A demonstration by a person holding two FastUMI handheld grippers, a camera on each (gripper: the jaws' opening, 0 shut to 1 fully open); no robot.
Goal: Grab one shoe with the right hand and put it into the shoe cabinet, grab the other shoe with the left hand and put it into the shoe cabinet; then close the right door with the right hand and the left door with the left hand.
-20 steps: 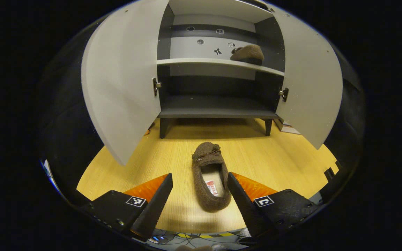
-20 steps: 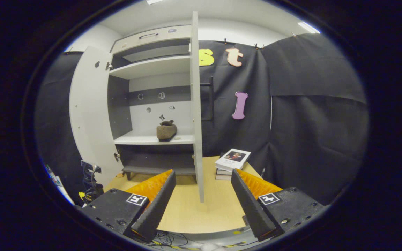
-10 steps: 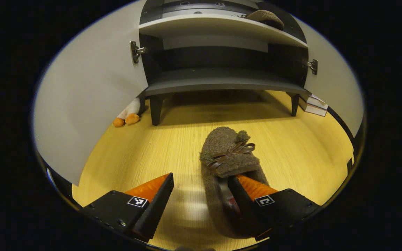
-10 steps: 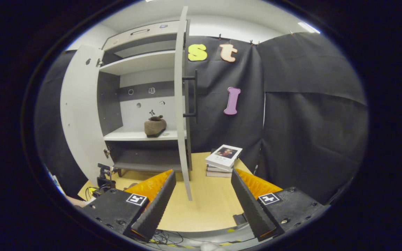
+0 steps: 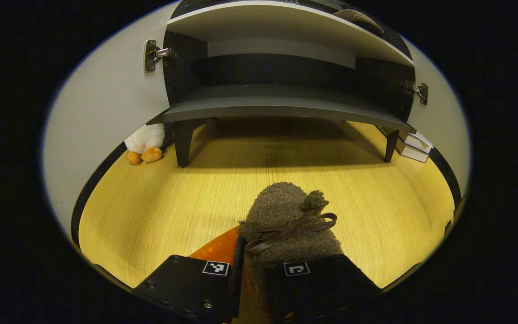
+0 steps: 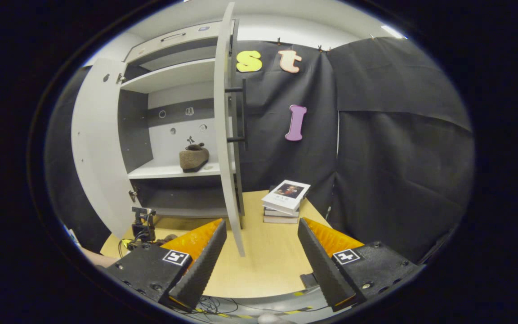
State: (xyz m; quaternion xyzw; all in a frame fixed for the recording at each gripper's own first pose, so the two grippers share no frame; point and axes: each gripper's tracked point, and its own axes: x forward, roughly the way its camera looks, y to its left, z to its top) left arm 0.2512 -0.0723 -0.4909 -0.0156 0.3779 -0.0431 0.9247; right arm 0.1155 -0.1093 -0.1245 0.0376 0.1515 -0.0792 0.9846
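Left gripper view: left gripper (image 5: 254,274) low over floor (image 5: 151,202), fingers clamped on brown slipper (image 5: 286,225). Right gripper view: right gripper (image 6: 261,256) raised, jaws wide, empty; second slipper (image 6: 194,158) on cabinet shelf (image 6: 169,170).

I found no word or number that I could read. My left gripper (image 5: 259,258) and my right gripper (image 6: 261,258) each carried small square black-and-white coded markers (image 6: 173,257) on their finger mounts, and these were block patterns rather than letters. The top book (image 6: 286,195) of the stack beside the shoe cabinet (image 6: 173,76) bore a picture and a line of print too small for me to make out, and the little stickers (image 6: 189,111) on the cabinet's back wall were only outline shapes to me.
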